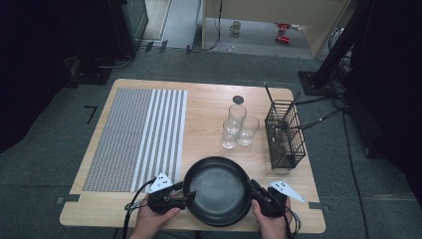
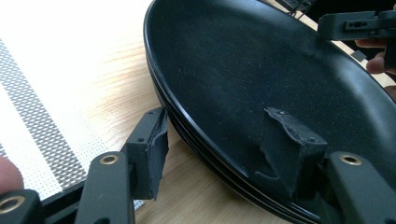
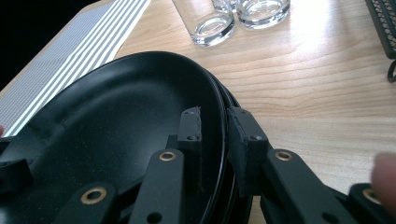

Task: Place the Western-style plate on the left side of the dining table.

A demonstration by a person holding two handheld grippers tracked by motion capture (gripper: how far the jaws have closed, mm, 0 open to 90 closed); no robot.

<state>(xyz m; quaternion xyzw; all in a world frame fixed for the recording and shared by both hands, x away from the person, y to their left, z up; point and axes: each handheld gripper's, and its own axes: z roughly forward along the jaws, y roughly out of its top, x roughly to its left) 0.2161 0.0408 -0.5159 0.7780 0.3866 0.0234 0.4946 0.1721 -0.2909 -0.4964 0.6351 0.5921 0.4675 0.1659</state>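
You've got a gripper on each side of the plates (image 1: 217,189), a black stack at the near table (image 1: 209,107) edge, so you can take them level by opposite rims. Right gripper (image 3: 214,140): jaws narrow, straddling the top rim, one pad inside, one outside; looks pinched on it, though contact is hard to confirm. Left gripper (image 2: 224,144): about half open, rim between the jaws, outer pad clear of the stack, so no grip there. Plates are empty. Ahead of the right gripper, three empty glasses (image 1: 238,125); further right, a wire basket (image 1: 284,134) holding dark utensils. Striped mat (image 1: 137,137) beyond your left gripper.
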